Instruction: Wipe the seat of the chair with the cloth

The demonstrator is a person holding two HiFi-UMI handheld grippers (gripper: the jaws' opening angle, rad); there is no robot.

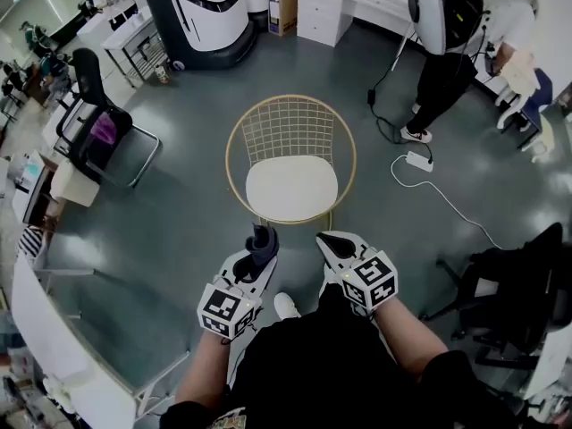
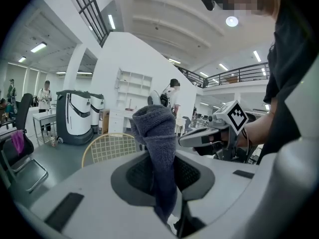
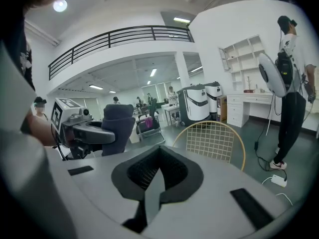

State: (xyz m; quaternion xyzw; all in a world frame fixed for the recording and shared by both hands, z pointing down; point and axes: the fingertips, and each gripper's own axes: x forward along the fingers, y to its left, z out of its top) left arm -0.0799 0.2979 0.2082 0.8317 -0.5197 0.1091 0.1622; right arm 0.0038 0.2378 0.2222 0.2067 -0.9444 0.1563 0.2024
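Observation:
The chair [image 1: 291,188] has a gold wire back and a round white seat, and it stands on the floor just ahead of both grippers. In the left gripper view the chair's wire back [image 2: 107,147] rises behind the jaws; the right gripper view shows the chair [image 3: 212,139] to its right. My left gripper [image 1: 259,256] is shut on a dark blue cloth [image 1: 262,244], held short of the seat's near edge. The cloth [image 2: 159,148] stands bunched up out of the jaws. My right gripper [image 1: 329,242] is shut and empty, beside the left one.
A black office chair [image 1: 98,123] stands at the left and another black chair [image 1: 518,284] at the right. A power strip with a cable [image 1: 418,161] lies on the floor right of the chair. A person [image 1: 456,52] stands beyond it. A white desk [image 1: 54,347] runs along the lower left.

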